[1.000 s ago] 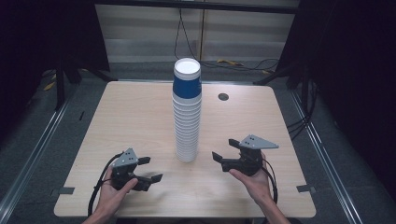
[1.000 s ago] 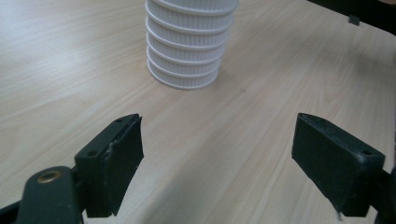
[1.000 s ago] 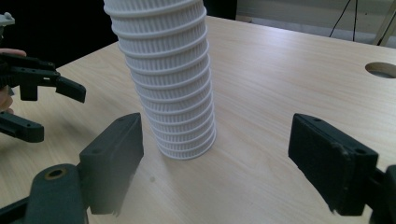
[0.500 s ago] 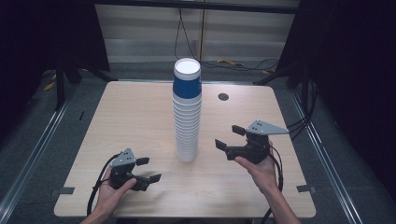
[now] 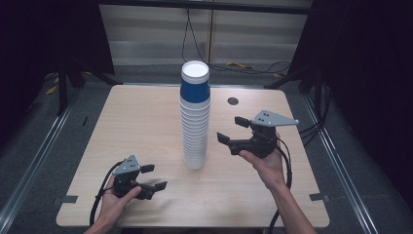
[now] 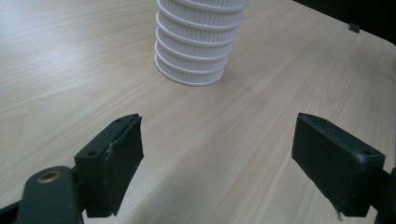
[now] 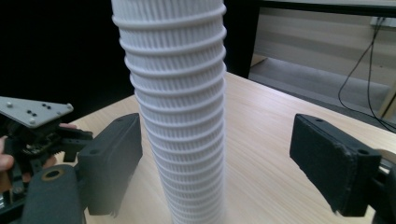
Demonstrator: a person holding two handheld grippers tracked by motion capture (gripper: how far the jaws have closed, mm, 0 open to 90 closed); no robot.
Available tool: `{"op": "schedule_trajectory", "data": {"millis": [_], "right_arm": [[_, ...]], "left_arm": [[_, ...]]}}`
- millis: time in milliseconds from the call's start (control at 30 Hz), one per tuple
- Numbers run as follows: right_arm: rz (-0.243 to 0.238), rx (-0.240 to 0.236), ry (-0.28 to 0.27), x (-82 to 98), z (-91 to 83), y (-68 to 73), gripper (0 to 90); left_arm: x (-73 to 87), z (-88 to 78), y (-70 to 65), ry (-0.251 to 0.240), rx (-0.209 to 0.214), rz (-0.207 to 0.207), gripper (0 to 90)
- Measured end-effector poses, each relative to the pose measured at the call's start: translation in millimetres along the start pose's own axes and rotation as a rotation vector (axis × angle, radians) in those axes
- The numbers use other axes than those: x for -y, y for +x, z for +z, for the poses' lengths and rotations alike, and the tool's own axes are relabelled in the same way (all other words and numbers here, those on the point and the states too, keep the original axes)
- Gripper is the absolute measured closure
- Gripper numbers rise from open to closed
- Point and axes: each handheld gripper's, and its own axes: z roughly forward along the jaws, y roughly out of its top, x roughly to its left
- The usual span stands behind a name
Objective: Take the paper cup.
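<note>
One tall stack of cups (image 5: 195, 117) is seen standing upright near the middle of the table (image 5: 146, 122), and two hand-held grippers are held over it, one in each hand. How many cups are nested cannot be counted exactly; many rims are stacked, and only the topmost cup is wrapped in blue.

In the high view the right hand-held gripper (image 5: 233, 130) is raised above the table to the right of the stack, level with its lower half and near it but not touching. Its jaws are spread wide and pointed at the stack, with nothing pressed between them; they have just been opening a little further. In the right gripper view the white column (image 7: 180, 107) is framed between the two black jaws, closer to the left-hand one, with a gap kept on both sides.

The left hand-held gripper (image 5: 155, 177) is held low at the front left of the table, well apart from the stack. Its jaws are likewise parted and empty, and in the left gripper view the base of the stack (image 6: 198, 46) is seen farther ahead on the bare wood.

The cups are white with finely ribbed walls and rolled rims that form rings along a tapering column. The table top is pale wood grain with rounded corners. The jaw pads are matte black blocks, and a grey three-cornered plate (image 5: 272, 118) is carried on top of the right hand-held gripper.
</note>
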Motion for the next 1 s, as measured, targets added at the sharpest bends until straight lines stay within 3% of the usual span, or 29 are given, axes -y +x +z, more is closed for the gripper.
{"op": "schedule_trajectory", "data": {"millis": [433, 1000], "right_arm": [[-0.046, -0.035, -0.017, -38.6, 4.6, 9.4, 13.5], [-0.100, -0.062, -0.039, -84.4, 7.9, 16.6, 14.6]], "left_arm": [[1.9, 2.3, -0.5, 0.003, 0.026, 0.008, 16.3], [3.6, 0.8, 3.5, -0.005, 0.004, -0.003, 16.3]]}}
